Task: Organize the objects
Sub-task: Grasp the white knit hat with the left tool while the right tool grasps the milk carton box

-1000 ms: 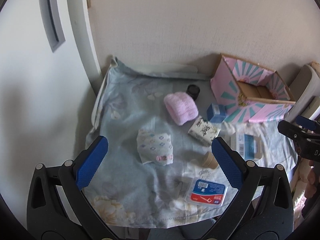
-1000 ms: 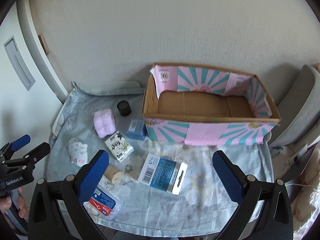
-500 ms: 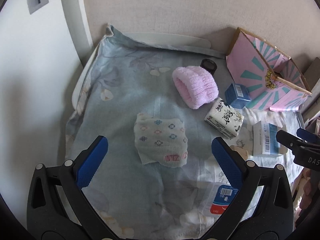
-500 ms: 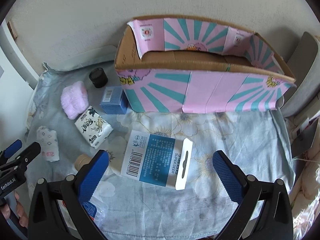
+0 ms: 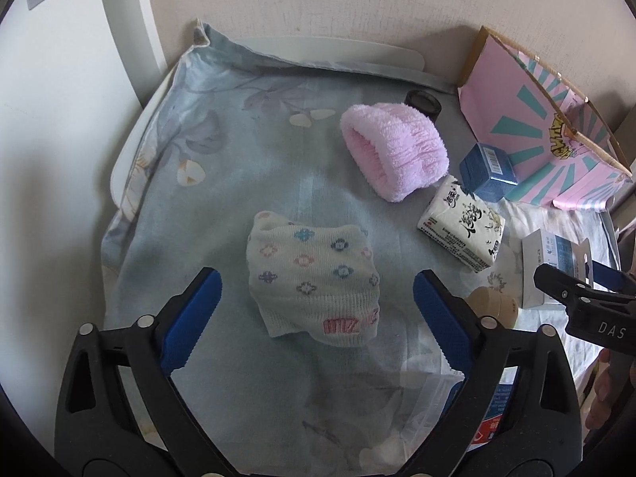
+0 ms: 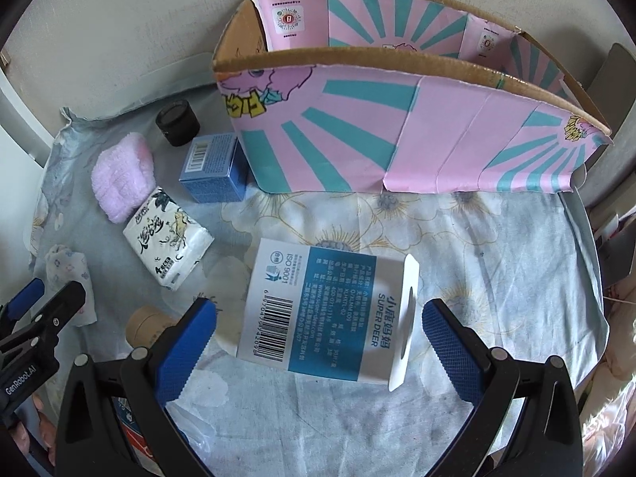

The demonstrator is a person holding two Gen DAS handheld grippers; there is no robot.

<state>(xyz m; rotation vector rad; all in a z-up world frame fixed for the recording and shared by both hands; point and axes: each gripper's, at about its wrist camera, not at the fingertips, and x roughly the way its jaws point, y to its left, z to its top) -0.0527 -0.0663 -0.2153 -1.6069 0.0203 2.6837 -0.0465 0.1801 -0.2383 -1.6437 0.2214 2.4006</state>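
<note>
Compared with a second ago, the left tool is brought lower, its spread fingers flanking the patterned sock on the floral sheet. The right tool, likewise spread and empty, is brought down around the blue-white packet, near the pink box.

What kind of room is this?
Probably a bedroom or other room at home: a flowery sheet covers a small table, with socks, tissues and a pink cardboard box on it.
</note>
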